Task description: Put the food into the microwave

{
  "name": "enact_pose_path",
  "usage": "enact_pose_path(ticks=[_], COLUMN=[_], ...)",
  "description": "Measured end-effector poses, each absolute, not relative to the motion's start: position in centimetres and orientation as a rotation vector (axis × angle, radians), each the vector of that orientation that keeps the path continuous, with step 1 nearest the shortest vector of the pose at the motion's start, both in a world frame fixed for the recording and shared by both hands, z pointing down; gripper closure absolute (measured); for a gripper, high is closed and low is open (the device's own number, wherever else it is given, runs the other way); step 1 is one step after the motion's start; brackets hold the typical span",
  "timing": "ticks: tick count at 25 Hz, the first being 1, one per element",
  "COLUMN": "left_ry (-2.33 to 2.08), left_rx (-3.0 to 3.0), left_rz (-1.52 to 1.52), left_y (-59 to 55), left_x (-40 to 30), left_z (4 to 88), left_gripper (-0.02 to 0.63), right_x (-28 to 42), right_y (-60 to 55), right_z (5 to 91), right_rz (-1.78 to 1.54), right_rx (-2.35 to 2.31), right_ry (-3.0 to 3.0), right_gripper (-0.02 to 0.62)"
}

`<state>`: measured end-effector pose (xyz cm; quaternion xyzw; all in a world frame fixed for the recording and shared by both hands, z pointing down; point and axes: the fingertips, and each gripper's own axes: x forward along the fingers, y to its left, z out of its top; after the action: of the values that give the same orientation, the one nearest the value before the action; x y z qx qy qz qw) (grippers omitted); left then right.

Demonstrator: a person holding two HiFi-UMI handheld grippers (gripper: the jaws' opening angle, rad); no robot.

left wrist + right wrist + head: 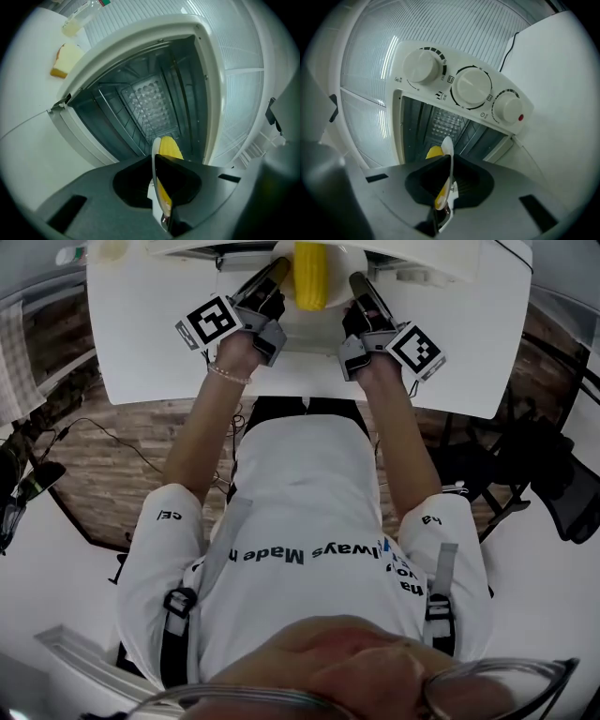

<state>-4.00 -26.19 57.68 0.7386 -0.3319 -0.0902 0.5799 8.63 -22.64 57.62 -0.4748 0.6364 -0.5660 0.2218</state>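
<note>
Clamping the plate (339,261) by opposite rims, left gripper (275,273) and right gripper (357,282) fingers flank the corn (310,276).

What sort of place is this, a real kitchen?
Probably a test room dressed as a kitchen, not a home one: a small oven sits on a white table, a cable trails over the floor, and the left gripper and right gripper hold a plate of corn.
</note>
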Motion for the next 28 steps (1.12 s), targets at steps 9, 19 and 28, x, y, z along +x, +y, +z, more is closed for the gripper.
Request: enact_pose_path(ticks=[9, 19, 28], left_ry=[-0.798, -0.815, -0.789], left_rx=[1.689, 1.66, 1.659], left_rz=[-0.191, -0.151, -0.193], left_y=[-28.6, -30.3, -29.8], left_x=[-3.9, -4.0, -3.6], left_z=[60.3, 62.3, 61.3], left_gripper=[0.588, 0.588, 0.525], right_x=[8.8, 8.8, 9.1], right_y=[-24.9, -26.9, -27.3], right_z=[60.3, 62.4, 62.1], right_rz=[-1.594, -1.641, -1.616], right_rx=[-1.328, -1.346, -1.376], right_ry=[1.695, 1.586, 1.553], right_gripper=[0.569, 0.572, 0.572])
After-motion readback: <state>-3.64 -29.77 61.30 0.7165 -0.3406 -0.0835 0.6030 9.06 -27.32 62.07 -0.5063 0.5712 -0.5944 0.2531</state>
